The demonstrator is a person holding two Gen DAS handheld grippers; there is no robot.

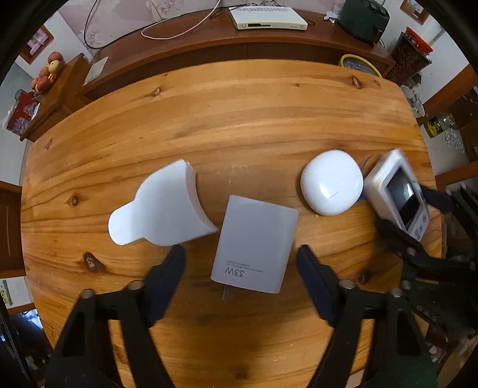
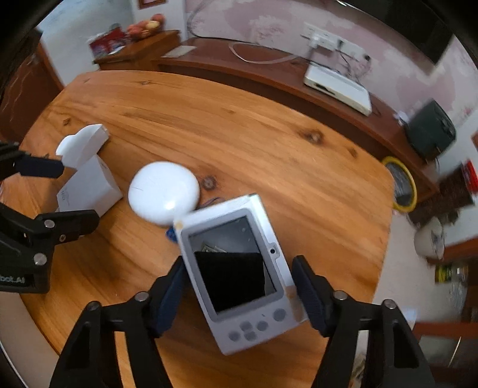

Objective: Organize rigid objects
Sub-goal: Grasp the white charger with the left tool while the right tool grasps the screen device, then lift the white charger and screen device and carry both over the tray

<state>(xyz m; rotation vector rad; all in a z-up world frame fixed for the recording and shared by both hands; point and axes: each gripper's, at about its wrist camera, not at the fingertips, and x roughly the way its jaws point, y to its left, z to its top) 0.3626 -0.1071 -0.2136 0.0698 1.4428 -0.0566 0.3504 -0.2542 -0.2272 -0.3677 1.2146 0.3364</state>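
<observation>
Wooden tabletop (image 1: 239,119) carries four pale items in a rough row.

Left hand-held gripper (image 1: 240,256) points down over the white charger block (image 1: 254,241), marked "33W", which lies flat with its prongs toward the camera. The fingers stand either side of the block with clear gaps; neither pad touches it. State: apart, holding nothing.

A white flared plastic piece (image 1: 161,206) lies just beside the charger on its left; whether the two touch at the corner cannot be told. A white rounded earbud-style case (image 1: 331,182) lies to the charger's right, apart from it.

Right hand-held gripper (image 2: 239,283) has the grey handheld device with a dark screen (image 2: 239,277) between its fingers. The left pad (image 2: 176,280) meets the device's edge and the right pad (image 2: 304,283) sits at the opposite edge. The device is tilted, its upper end near the rounded case (image 2: 162,192). The frame is blurred, so whether its lower end rests on the tabletop cannot be told. State: narrowed, closed on the device.

A dark wooden cabinet (image 1: 209,44) behind the tabletop bears a white set-top box (image 1: 269,18).
</observation>
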